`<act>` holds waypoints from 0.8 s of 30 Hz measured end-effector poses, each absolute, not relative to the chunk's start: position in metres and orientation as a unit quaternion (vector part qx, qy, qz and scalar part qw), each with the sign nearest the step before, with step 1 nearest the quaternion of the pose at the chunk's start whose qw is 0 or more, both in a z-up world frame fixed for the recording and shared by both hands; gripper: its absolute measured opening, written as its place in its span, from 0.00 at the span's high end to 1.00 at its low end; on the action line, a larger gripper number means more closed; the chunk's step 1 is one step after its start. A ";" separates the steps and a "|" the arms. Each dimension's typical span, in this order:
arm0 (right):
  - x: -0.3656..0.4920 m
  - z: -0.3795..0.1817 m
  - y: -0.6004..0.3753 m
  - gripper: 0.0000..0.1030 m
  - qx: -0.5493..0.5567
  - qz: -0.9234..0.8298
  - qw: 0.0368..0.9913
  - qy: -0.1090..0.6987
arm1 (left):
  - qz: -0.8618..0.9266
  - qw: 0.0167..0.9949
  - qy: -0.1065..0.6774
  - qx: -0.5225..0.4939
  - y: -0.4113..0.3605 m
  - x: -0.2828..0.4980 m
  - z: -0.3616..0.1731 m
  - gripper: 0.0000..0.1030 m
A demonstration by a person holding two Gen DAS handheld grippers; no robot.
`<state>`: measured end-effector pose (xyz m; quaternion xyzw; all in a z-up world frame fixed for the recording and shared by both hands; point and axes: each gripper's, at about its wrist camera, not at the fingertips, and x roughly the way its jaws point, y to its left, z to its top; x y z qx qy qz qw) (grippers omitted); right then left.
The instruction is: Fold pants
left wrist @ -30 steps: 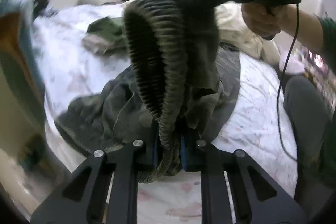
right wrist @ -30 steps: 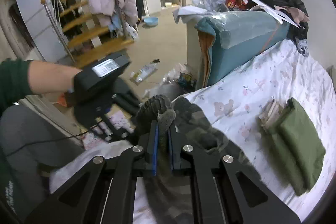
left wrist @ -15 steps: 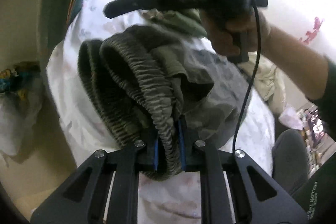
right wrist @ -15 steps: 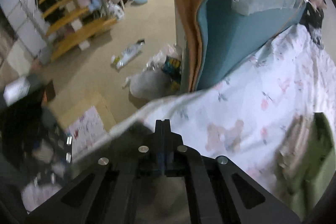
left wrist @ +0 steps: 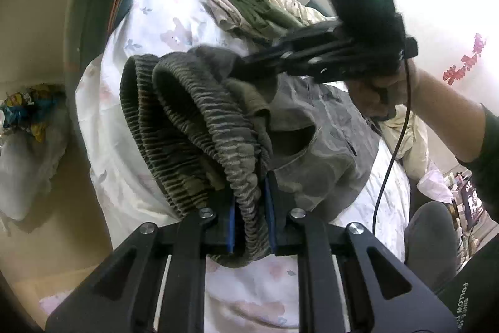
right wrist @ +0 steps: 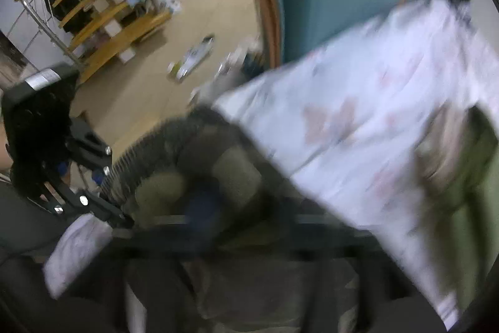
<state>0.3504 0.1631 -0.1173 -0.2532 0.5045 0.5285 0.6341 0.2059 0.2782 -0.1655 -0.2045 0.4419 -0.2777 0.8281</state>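
Left wrist: left gripper (angled down) clamps pants.

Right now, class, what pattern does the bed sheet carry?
White bed sheet with pale pink and grey floral prints, clearest in the left wrist view.

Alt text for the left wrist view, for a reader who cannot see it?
The left claw grips the ribbed elastic waistband of dark camouflage pants over a floral bedsheet. The right claw, held in a hand, reaches the waistband's far end.
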 end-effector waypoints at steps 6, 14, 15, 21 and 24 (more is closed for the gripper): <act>0.343 -0.066 0.157 0.99 -0.236 0.564 0.666 0.427 | -0.283 0.866 0.380 -0.158 0.266 0.183 -0.131 0.89; 0.363 -0.128 0.189 0.99 -0.253 0.511 0.686 0.452 | -0.217 0.846 0.439 -0.212 0.289 0.214 -0.165 0.87; 0.362 -0.140 0.193 0.99 -0.259 0.503 0.683 0.463 | -0.207 0.841 0.449 -0.220 0.292 0.217 -0.173 0.87; 0.356 -0.137 0.181 0.93 -0.247 0.470 0.711 0.460 | -0.184 0.830 0.467 -0.242 0.298 0.218 -0.179 0.76; 0.348 -0.105 0.153 0.85 -0.213 0.465 0.739 0.437 | -0.161 0.832 0.475 -0.239 0.300 0.215 -0.178 0.57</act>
